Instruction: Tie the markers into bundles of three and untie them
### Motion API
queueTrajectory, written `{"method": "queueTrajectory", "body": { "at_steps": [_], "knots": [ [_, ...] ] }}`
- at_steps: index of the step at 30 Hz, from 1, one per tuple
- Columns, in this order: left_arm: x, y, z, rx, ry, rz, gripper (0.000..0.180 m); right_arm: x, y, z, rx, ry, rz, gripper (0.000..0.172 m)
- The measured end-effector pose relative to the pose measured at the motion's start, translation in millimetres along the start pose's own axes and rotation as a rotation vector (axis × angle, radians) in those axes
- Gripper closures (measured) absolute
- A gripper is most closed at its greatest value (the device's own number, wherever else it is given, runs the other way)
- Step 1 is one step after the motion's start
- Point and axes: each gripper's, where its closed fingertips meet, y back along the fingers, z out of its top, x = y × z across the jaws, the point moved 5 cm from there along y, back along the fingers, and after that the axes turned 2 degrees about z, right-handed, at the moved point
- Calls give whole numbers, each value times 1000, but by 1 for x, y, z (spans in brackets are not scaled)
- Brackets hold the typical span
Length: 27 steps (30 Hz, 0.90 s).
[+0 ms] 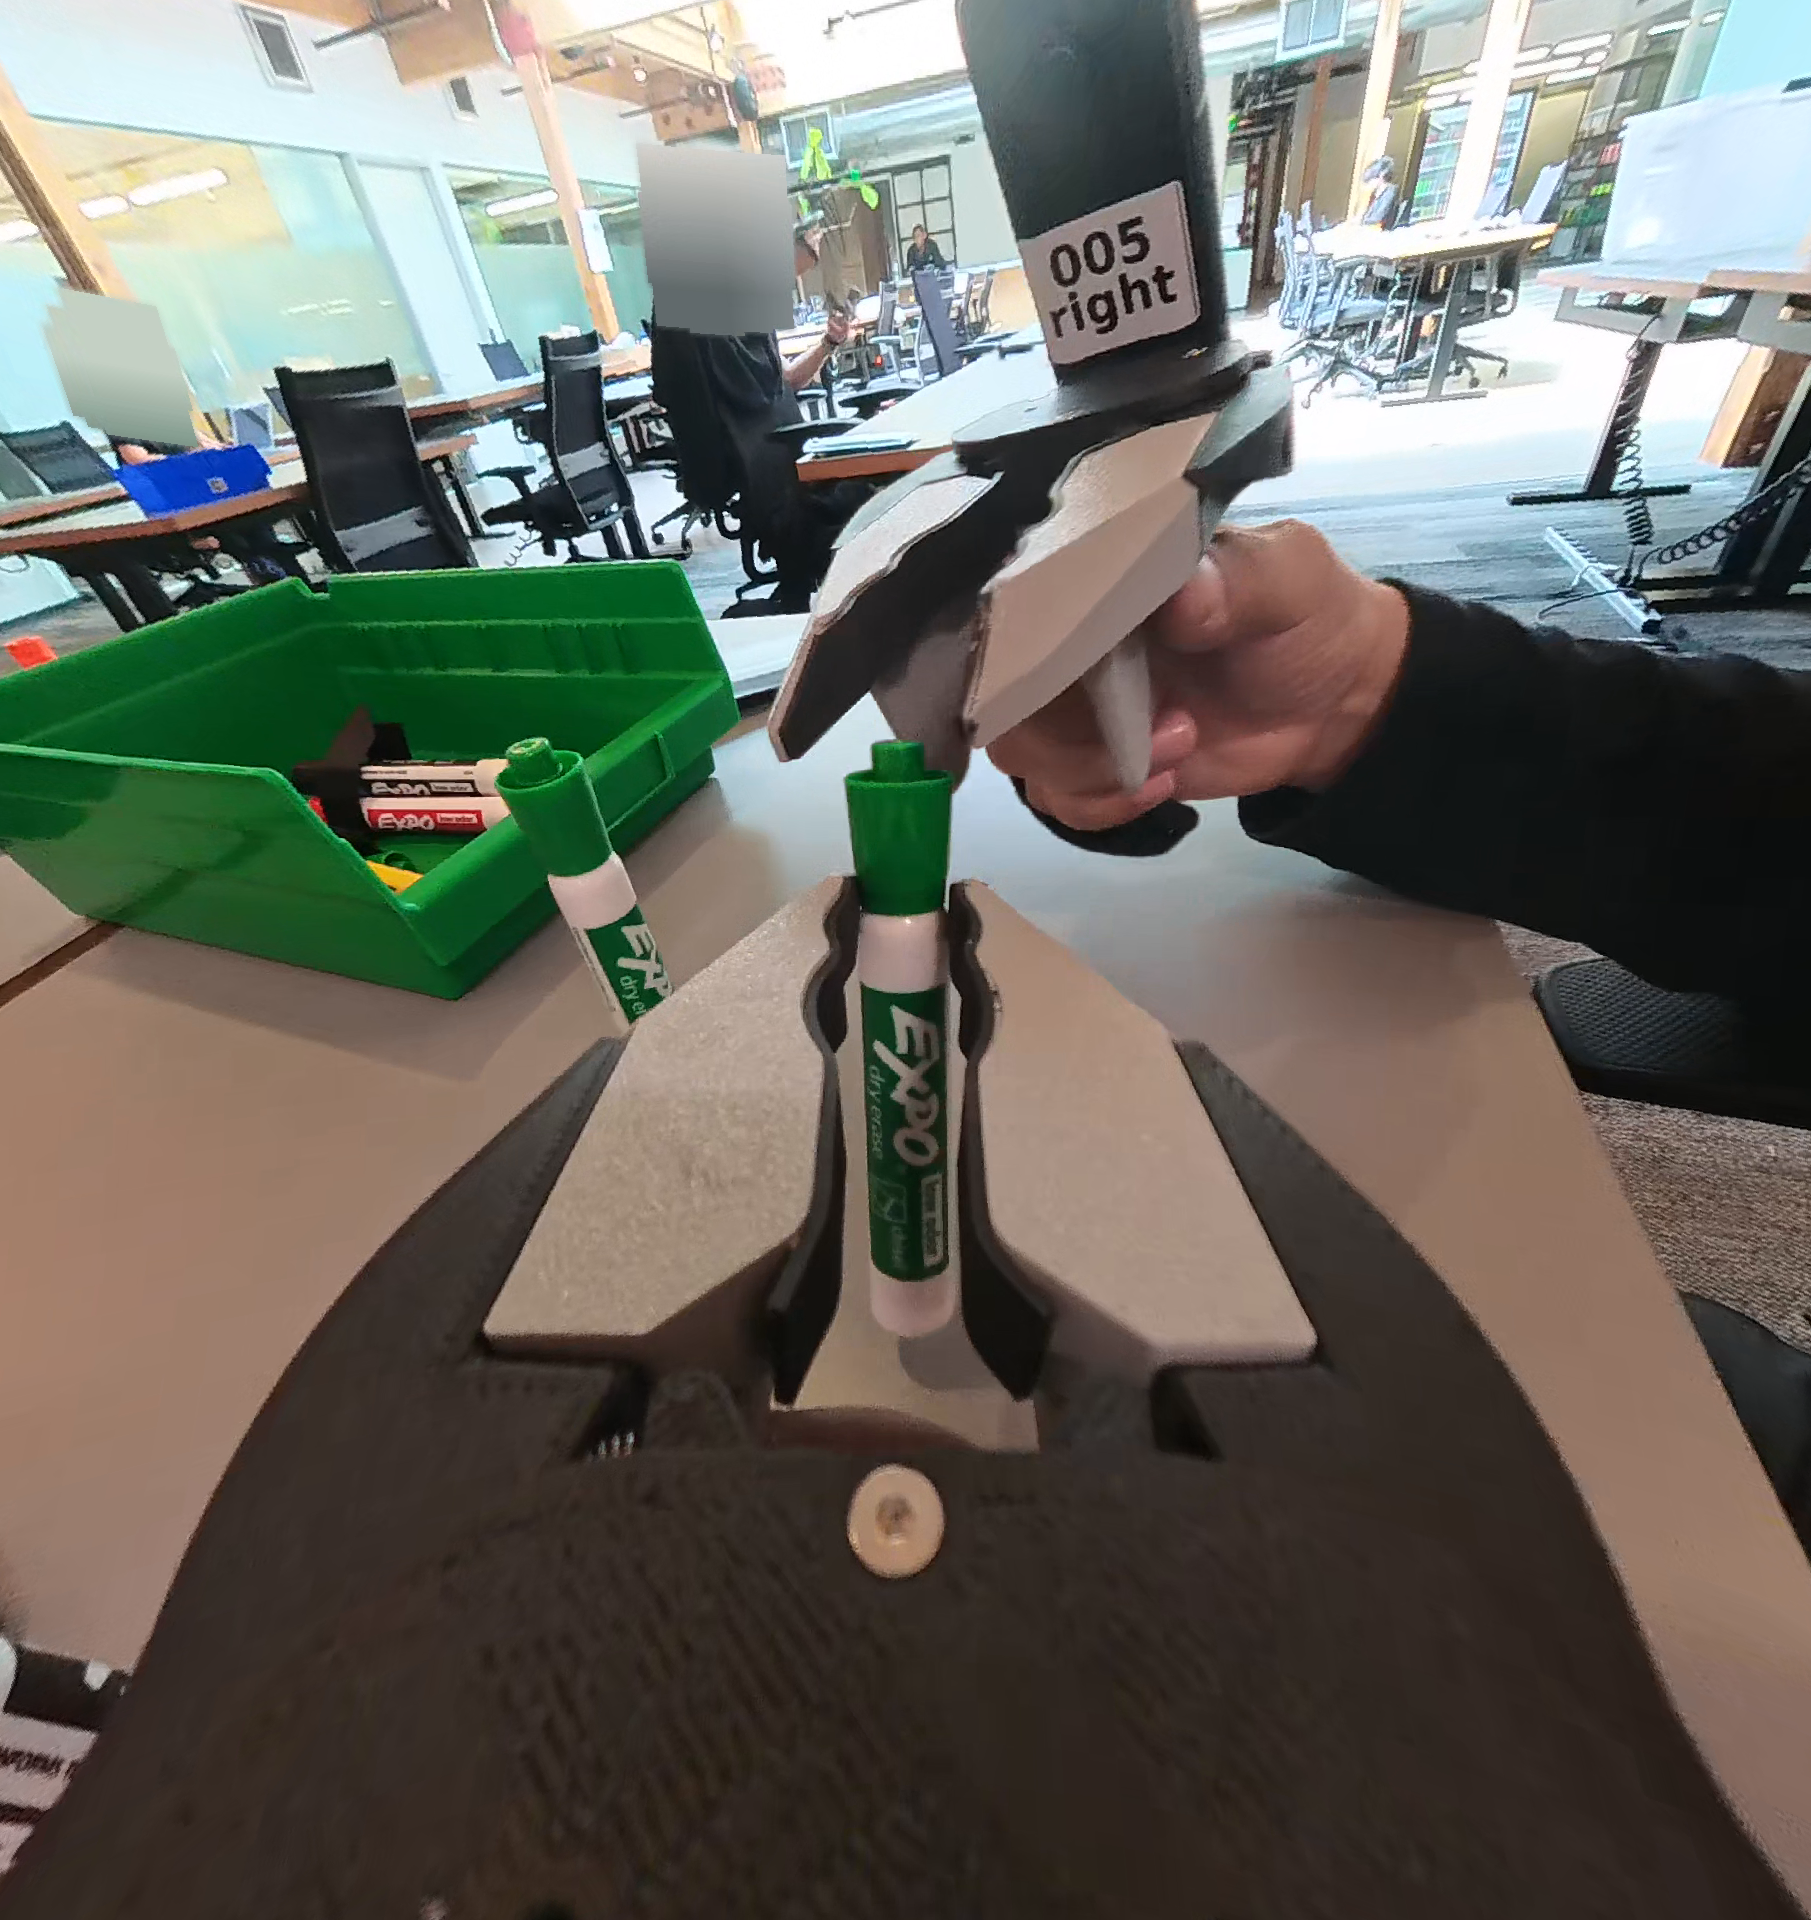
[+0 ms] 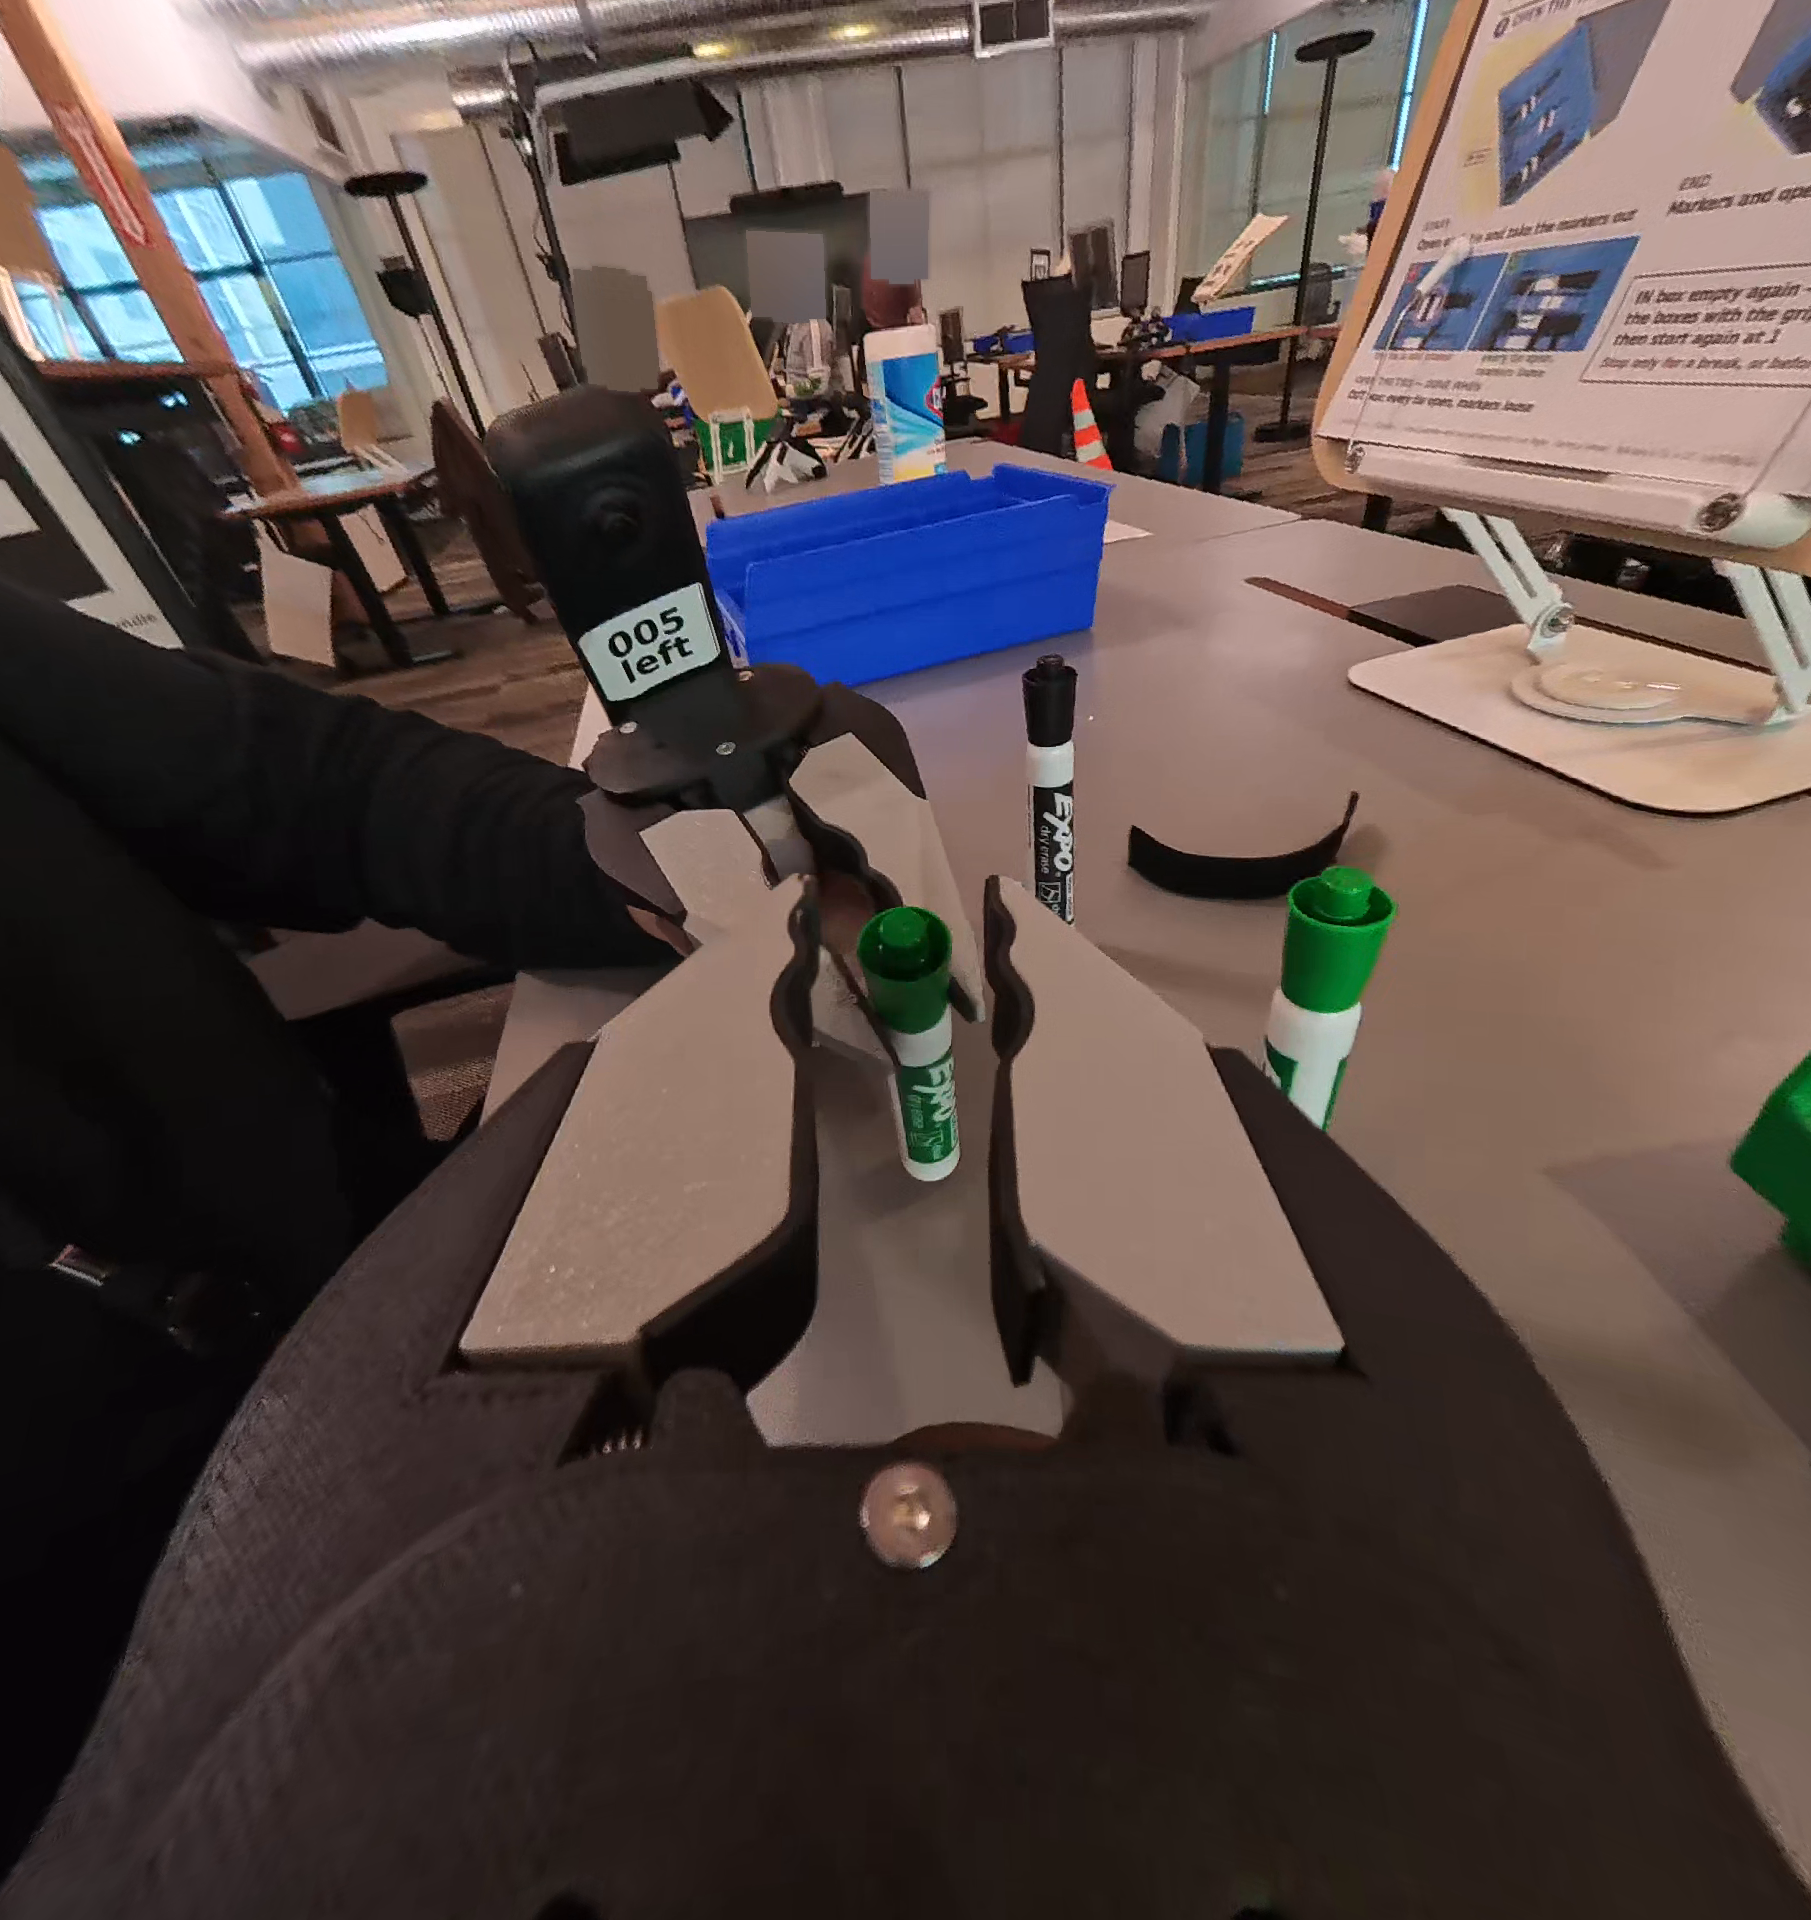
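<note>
My left gripper (image 1: 901, 899) is shut on a green marker (image 1: 903, 1039) and holds it upright by the barrel just below the cap, base near the grey table (image 1: 257, 1143). The right wrist view shows this grip (image 2: 911, 1018) too. My right gripper (image 2: 896, 904) is open; its pads stand apart on either side of the marker's cap (image 2: 903, 951) without pressing it. In the left wrist view it (image 1: 870, 732) hovers just above the cap. A second green marker (image 2: 1322, 987) and a black marker (image 2: 1048, 790) stand upright on the table. A black strap (image 2: 1244, 857) lies curled behind them.
A green bin (image 1: 413, 925) with several markers sits at the left of the left wrist view; its corner shows in the right wrist view (image 2: 1805, 1143). A blue bin (image 2: 911, 571) stands farther back. An instruction sheet on a white stand (image 2: 1607, 675) is at the right. My left and right fingertips are right by each other.
</note>
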Motion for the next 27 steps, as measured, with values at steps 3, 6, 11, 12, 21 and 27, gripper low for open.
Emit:
{"method": "queueTrajectory", "body": {
  "at_steps": [3,6,11,12,21,27],
  "knots": [
    [3,-1,0,-3,10,19,165,1,-3,-5,42,12,2,144],
    [2,-2,0,-7,16,14,166,-1,-7,-9,67,24,-21,154],
    [4,-3,0,-3,31,18,166,-2,-7,-7,120,77,-73,157],
    [5,-3,-1,0,51,16,165,-2,-7,-6,142,92,-85,157],
    [24,-4,-14,100,93,114,119,-23,1,6,250,165,-148,157],
    [27,-10,-18,149,102,75,114,-39,-1,4,280,175,-133,156]
  ]
}}
